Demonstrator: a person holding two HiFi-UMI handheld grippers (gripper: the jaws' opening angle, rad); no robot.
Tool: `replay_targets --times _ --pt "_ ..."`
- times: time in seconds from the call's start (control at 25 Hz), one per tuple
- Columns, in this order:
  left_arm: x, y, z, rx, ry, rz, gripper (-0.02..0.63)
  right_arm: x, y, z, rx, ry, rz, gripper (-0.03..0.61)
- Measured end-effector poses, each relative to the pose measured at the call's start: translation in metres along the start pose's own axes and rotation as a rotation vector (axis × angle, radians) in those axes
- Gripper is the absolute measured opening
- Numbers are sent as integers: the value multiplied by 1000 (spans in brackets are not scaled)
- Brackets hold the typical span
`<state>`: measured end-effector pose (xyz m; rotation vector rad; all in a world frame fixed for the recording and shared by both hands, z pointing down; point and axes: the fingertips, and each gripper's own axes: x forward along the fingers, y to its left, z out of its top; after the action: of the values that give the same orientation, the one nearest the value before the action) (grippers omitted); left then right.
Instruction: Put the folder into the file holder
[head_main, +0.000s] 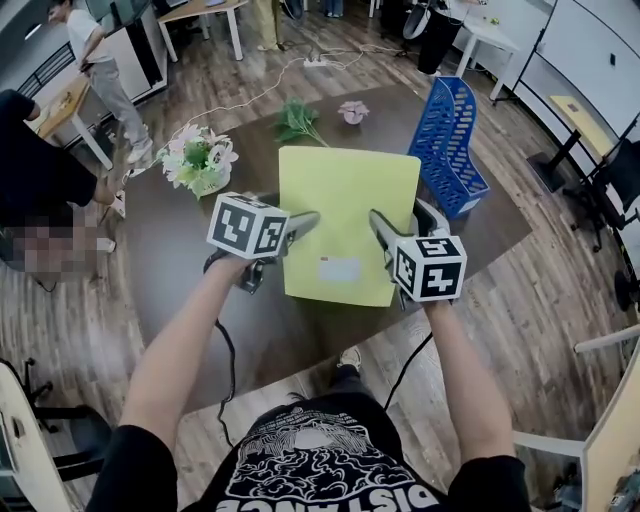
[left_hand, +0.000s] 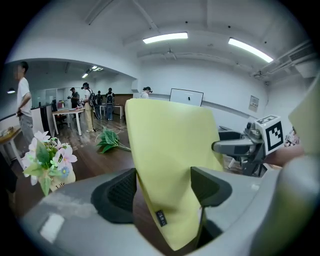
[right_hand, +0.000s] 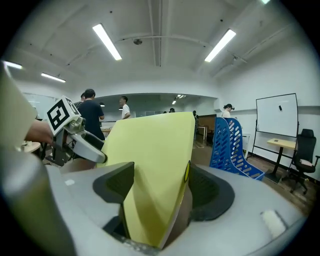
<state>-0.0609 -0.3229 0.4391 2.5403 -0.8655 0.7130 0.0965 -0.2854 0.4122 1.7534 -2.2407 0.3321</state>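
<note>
A yellow folder hangs above the dark brown table, gripped at its near end from both sides. My left gripper is shut on its left edge, and the sheet runs slantwise between the jaws. My right gripper is shut on the right edge, the folder bowed between the pads. The blue file holder stands at the table's far right, beyond the folder and apart from it; it also shows in the right gripper view.
A pot of white and pink flowers sits on the table's far left. A green sprig and a small pink flower lie at the far edge. People stand at desks beyond the table. An office chair is near left.
</note>
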Motion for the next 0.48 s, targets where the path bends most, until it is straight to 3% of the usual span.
replay_targets --times 0.48 --pt "-35 -17 4 83 -137 81 350 -36 22 3 -96 -69 -81 319"
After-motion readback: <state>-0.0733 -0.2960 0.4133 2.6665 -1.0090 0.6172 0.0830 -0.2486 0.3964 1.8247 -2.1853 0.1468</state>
